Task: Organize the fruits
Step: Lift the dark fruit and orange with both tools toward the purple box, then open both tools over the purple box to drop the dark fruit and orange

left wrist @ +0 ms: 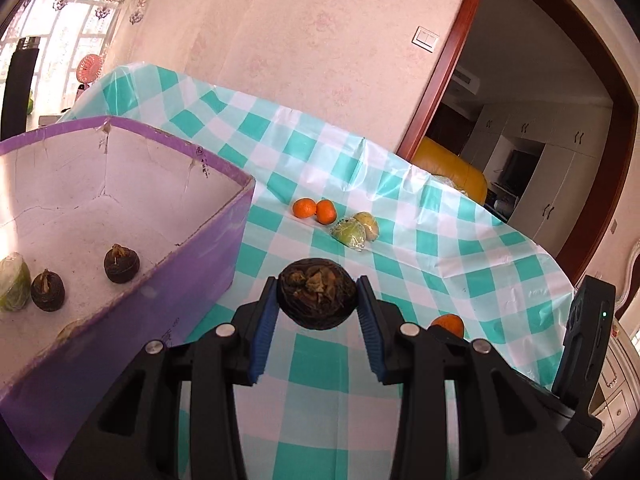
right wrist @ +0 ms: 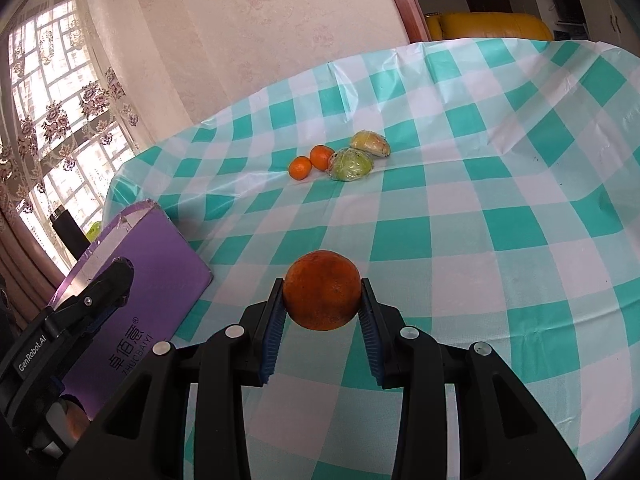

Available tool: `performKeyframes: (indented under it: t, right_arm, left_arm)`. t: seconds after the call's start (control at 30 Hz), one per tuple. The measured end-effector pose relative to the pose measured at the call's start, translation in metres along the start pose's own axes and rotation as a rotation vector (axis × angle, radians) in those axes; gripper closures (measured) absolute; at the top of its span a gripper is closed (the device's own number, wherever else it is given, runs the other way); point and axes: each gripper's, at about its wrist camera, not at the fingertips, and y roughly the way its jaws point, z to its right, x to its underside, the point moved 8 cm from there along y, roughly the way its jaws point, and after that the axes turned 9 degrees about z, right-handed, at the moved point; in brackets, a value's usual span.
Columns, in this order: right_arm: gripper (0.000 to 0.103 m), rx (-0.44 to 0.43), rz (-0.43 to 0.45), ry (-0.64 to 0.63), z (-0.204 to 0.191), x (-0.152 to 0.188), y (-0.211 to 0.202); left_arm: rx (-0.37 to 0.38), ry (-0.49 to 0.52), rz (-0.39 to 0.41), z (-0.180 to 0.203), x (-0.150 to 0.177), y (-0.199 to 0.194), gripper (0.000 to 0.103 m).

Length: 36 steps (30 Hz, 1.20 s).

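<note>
My left gripper (left wrist: 318, 300) is shut on a dark brown round fruit (left wrist: 317, 294), held above the checked tablecloth just right of the purple box (left wrist: 224, 236). Inside the box lie two more dark fruits (left wrist: 121, 265) (left wrist: 48, 290) and a green wrapped fruit (left wrist: 14, 286). My right gripper (right wrist: 322, 300) is shut on an orange (right wrist: 322, 290) over the cloth, right of the purple box (right wrist: 152, 280). The left gripper's body (right wrist: 72, 312) shows at the lower left of the right wrist view. The orange (left wrist: 448, 324) peeks out at the right of the left wrist view.
Farther back on the table (right wrist: 500, 220) lie two small oranges (right wrist: 310, 162) and two plastic-wrapped green-yellow fruits (right wrist: 360, 156); the left wrist view shows the same oranges (left wrist: 316, 209) and wrapped fruits (left wrist: 358, 230). A wall stands behind the table, a doorway and a yellow sofa (left wrist: 448, 168) to its right.
</note>
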Motion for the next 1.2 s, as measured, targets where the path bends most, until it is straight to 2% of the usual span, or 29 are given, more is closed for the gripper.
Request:
performKeyframes:
  t: [0.17, 0.27, 0.47, 0.8, 1.1, 1.2]
  right_arm:
    - [0.067, -0.057, 0.016, -0.060, -0.037, -0.006, -0.008]
    - [0.067, -0.090, 0.015, -0.094, -0.060, -0.004, -0.009]
    - [0.067, -0.151, 0.018, -0.173, -0.107, -0.008, -0.013]
    - [0.067, -0.256, 0.032, -0.297, -0.182, -0.013, -0.017]
    - [0.067, -0.351, 0.011, -0.446, -0.247, 0.009, -0.017]
    - [0.067, -0.382, -0.009, -0.494, -0.265, 0.021, -0.015]
  left_arm:
    - [-0.058, 0.069, 0.094, -0.006, -0.033, -0.037, 0.064]
    - [-0.130, 0.105, 0.103, -0.018, -0.046, -0.049, 0.063]
    - [-0.315, 0.134, 0.005, -0.060, -0.057, -0.059, 0.063]
    - [-0.448, 0.138, -0.094, -0.122, -0.069, -0.077, 0.063]
    - [-0.510, 0.176, -0.179, -0.167, -0.067, -0.083, 0.063]
    - [-0.555, 0.217, -0.196, -0.183, -0.069, -0.088, 0.063]
